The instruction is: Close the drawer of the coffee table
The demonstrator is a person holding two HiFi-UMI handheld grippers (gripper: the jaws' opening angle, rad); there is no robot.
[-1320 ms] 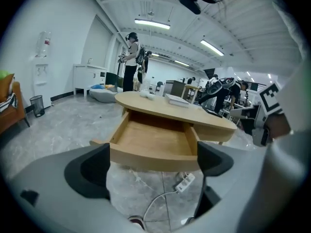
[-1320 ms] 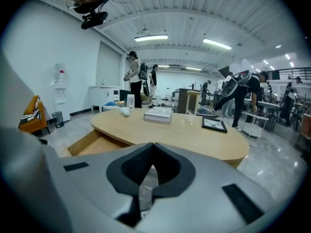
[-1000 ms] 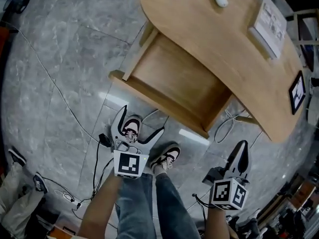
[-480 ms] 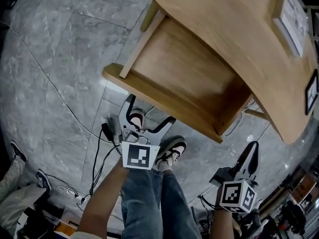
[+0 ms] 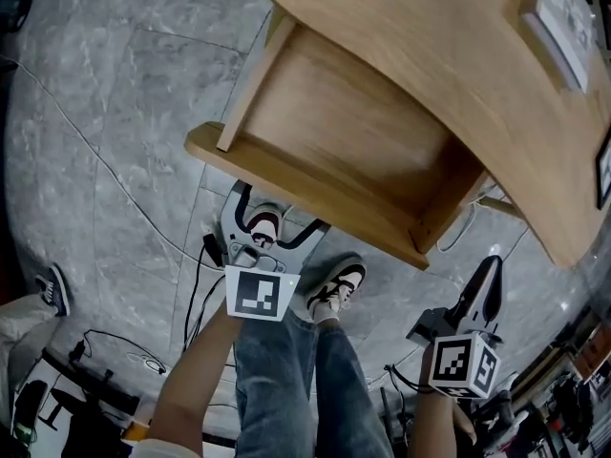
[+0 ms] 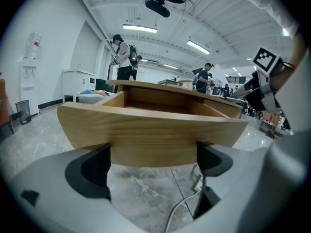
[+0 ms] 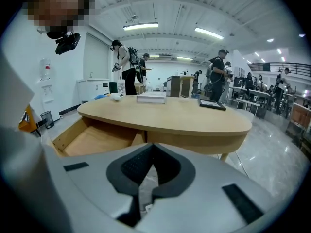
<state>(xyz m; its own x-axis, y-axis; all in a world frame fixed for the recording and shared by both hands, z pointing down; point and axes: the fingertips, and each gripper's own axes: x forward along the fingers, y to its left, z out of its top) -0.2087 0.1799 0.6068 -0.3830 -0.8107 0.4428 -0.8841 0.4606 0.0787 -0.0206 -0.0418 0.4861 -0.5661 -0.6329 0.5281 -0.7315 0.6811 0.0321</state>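
The wooden coffee table (image 5: 458,74) fills the upper right of the head view. Its drawer (image 5: 353,141) is pulled far out and is empty, with the front panel (image 5: 296,194) nearest me. My left gripper (image 5: 282,208) is open just below that panel. In the left gripper view the drawer front (image 6: 150,130) spans the picture right beyond the open left gripper (image 6: 153,166); I cannot tell if they touch. My right gripper (image 5: 492,265) is shut and empty, off the drawer's right corner. The right gripper view shows the shut right gripper (image 7: 151,152) facing the table (image 7: 165,115).
Black cables (image 5: 191,284) trail over the grey marble floor under the left gripper. My shoes (image 5: 339,284) stand close to the drawer front. A book (image 5: 563,17) lies on the tabletop. People (image 7: 127,67) stand in the hall beyond the table.
Both grippers have sunk lower. The drawer front now sits closer to the left gripper and looks larger in the head view. The right gripper stays shut.
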